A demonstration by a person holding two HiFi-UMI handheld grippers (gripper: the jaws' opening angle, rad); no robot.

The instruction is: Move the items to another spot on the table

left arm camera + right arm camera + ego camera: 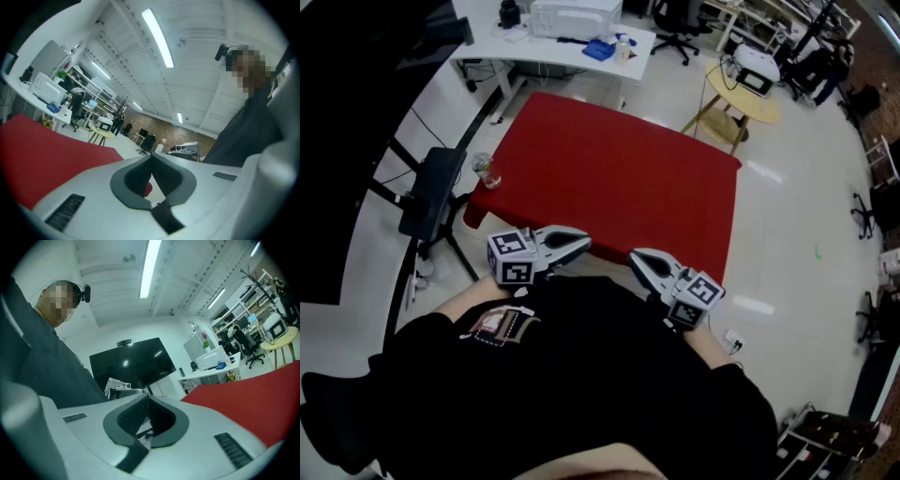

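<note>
While the person is standing at the near edge of the red desk (619, 178), nothing is being carried yet.

- Bottle (486, 172): small and clear, sitting right at the desk's left edge toward the near corner, seemingly upright, well apart from both grippers.
- Left gripper (584, 246): hovering level over the near edge, jaws pressed together, empty.
- Right gripper (634, 256): hovering just beside it, jaws likewise fully closed on nothing.

Judgement: the step in hand is the reach for the bottle, and the left gripper is sitting nearer. To do it well:
- be spreading the jaws wide before arriving;
- be coming in level from the desk's inner side, so a nudge is not tipping the bottle over the edge;
- be closing on its middle.

Hard to make out:
- the bottle is too small to tell cap or contents;
- neither gripper view is showing it;
- the person's torso is hiding the desk's near strip.
</note>
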